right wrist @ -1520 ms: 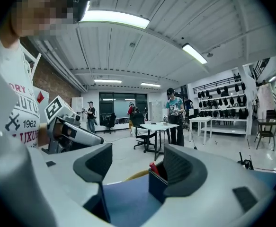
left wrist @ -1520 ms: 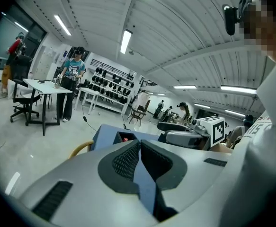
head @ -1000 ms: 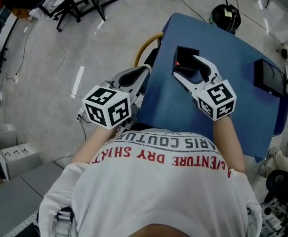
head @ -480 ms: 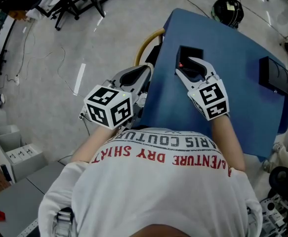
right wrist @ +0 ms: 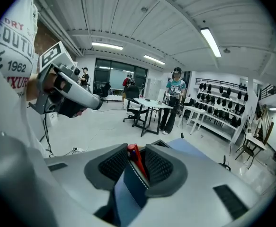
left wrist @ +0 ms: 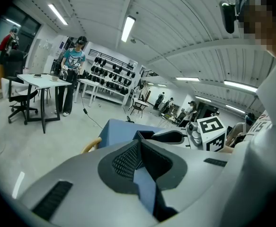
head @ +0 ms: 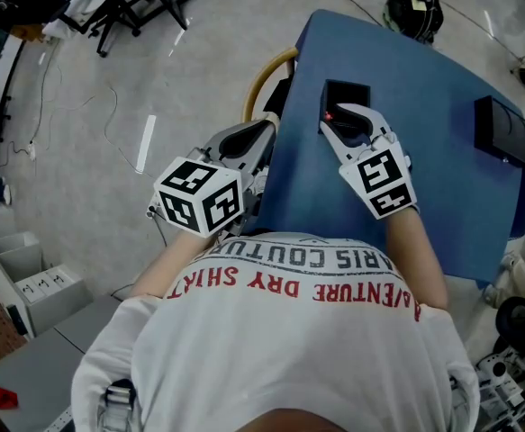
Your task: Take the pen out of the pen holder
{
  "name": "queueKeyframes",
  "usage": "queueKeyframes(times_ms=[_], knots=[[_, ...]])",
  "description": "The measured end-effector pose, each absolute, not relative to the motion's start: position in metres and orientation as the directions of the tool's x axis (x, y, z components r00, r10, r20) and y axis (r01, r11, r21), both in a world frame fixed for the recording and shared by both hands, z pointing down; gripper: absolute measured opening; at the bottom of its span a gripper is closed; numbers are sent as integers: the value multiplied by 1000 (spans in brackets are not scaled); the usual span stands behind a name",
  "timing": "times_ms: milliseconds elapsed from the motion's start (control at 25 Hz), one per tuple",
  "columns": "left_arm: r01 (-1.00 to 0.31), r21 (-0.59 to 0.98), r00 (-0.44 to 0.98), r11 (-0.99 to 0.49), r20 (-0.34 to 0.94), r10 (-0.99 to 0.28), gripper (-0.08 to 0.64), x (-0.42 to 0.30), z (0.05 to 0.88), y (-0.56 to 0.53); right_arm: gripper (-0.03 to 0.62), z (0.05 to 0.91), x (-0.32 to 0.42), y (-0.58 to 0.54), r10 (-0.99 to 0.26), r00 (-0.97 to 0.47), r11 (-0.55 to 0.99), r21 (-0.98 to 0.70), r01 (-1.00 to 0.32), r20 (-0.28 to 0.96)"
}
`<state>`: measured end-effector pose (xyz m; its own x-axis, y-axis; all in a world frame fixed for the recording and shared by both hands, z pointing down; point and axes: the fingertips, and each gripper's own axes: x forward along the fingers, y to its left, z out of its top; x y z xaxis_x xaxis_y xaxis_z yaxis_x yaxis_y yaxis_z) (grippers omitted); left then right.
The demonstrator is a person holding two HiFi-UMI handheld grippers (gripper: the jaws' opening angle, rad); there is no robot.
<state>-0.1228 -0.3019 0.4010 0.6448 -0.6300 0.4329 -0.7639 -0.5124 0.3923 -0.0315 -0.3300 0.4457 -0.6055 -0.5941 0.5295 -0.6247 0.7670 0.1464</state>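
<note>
Slim glossy red pen (right wrist: 134,157) in a square black pen holder (head: 348,93) near the blue bench's (head: 451,187) left edge. The right tool (head: 343,120), jaws just closing, clamps it between ribbed pads. Left tool (left wrist: 138,144) is together, empty.

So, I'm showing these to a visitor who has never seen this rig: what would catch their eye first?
The red pen, bright between the jaws of the right hand-held gripper, which have just been closing on it, over the black pen holder on the blue table. Next, the left hand-held gripper, shut and empty, off the table's left edge.
</note>
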Motion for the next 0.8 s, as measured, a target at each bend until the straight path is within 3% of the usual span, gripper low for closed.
queueKeyframes(times_ms=[280, 800], knots=[[-762, 389, 648, -518, 433, -627, 38, -125, 400, -302, 69, 446, -33, -329, -593, -601, 767, 150, -623, 535], [-755, 392, 656, -526, 438, -615, 38, -123, 403, -298, 57, 441, -22, -341, -639, -577, 729, 163, -665, 508]])
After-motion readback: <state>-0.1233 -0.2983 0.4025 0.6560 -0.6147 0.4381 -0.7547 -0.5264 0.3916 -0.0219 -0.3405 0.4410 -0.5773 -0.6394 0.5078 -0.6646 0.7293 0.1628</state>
